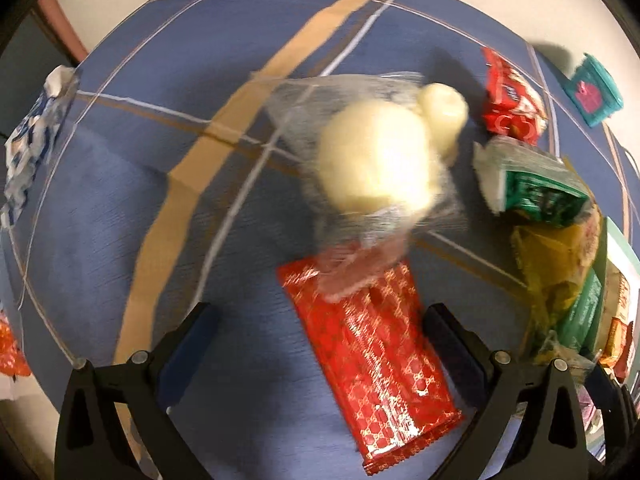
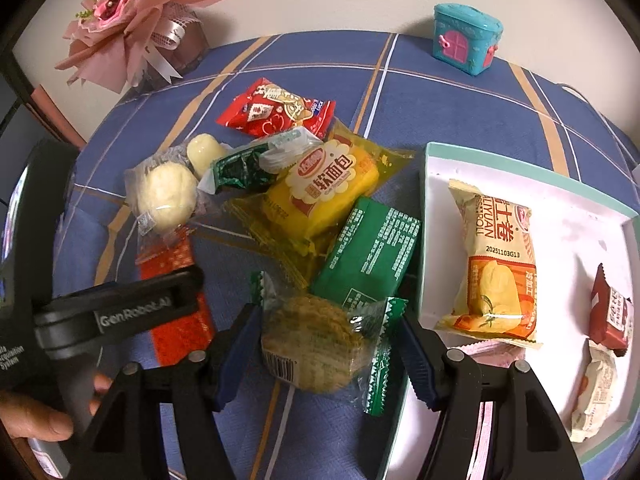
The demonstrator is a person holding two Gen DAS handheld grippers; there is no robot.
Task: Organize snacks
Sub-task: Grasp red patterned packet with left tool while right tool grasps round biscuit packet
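Left tongs [image 1: 320, 344]: spread wide, pointing straight down over the red gold-patterned bar [image 1: 372, 364]; nothing pinched, pads clear of the wrapper on both sides.
Right tongs [image 2: 324, 352]: apart, flanking the round cookie in its clear, green-edged wrapper [image 2: 320, 348]; whether the pads press the wrapper, cannot tell.
Red bar: flat on the blue checked cloth of the bench [image 1: 100, 220], far end tucked under the clear bag of pale buns [image 1: 372, 160].
Bun bag: blurred in the left wrist view, just left of the snack heap.
Snack heap: red packet [image 2: 276, 110] farthest, then dark green-and-white pack [image 2: 244, 166], yellow soft-bread pack [image 2: 324, 196] and green flat pack [image 2: 372, 256], overlapping one another.
White tray with mint rim [image 2: 430, 240]: right of the heap, holding a cream-and-orange roll pack [image 2: 496, 264], a dark red packet [image 2: 610, 312] and a pale packet [image 2: 592, 396].
Far edge: pink bouquet [image 2: 128, 20] left, teal toy house [image 2: 468, 38] right.
Near left: a hand [image 2: 36, 412] on the left tongs' grip.
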